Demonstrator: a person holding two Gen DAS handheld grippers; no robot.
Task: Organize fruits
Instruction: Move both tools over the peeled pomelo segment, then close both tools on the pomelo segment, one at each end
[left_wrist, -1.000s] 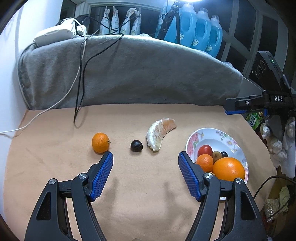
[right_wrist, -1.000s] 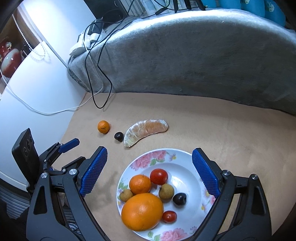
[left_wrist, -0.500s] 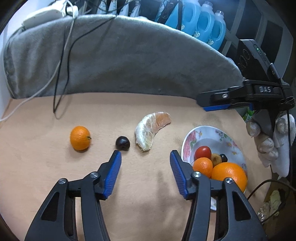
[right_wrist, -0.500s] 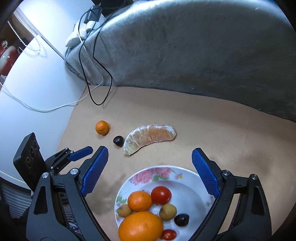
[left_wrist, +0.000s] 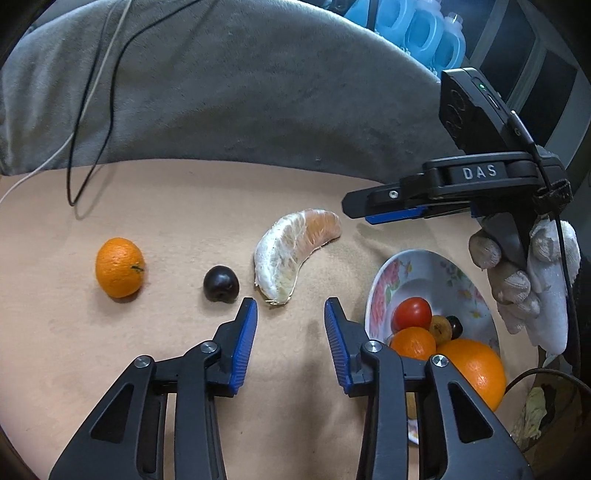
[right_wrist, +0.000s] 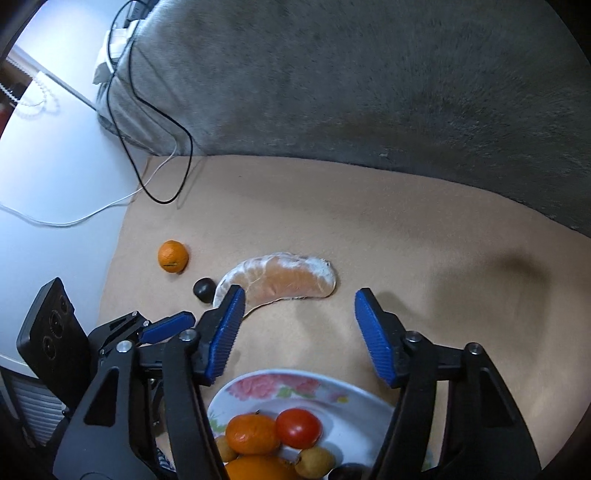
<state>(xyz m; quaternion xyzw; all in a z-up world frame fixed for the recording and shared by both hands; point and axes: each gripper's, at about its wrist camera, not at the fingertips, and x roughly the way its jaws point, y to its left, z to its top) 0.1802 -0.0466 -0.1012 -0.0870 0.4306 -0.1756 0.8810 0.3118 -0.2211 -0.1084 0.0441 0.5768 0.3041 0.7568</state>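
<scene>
On the tan cloth lie a small mandarin (left_wrist: 119, 267), a dark plum (left_wrist: 220, 283) and a peeled pomelo wedge (left_wrist: 295, 254) in a row. My left gripper (left_wrist: 291, 308) hovers just short of the wedge's near tip, its jaws closing with nothing between them. My right gripper (right_wrist: 298, 298) hangs over the wedge (right_wrist: 280, 282), jaws closing, pads clear of it. A flowered plate (left_wrist: 421, 266) at the right holds a big orange (left_wrist: 474, 371), a mandarin, a tomato and small fruits. The same plate (right_wrist: 295, 384) sits under the right gripper.
A grey blanket-covered mound (left_wrist: 258, 92) bounds the cloth at the back, with black and white cables (left_wrist: 88, 122) trailing down onto it. Blue detergent bottles (left_wrist: 417, 33) stand behind. A gloved hand (left_wrist: 532, 273) holds the right gripper's handle. A white surface (right_wrist: 55, 166) lies left of the cloth.
Both grippers have moved forward and down toward the pomelo wedge. Both pairs of jaws have narrowed, the left more. The plate has slid toward the bottom of the right wrist view.
</scene>
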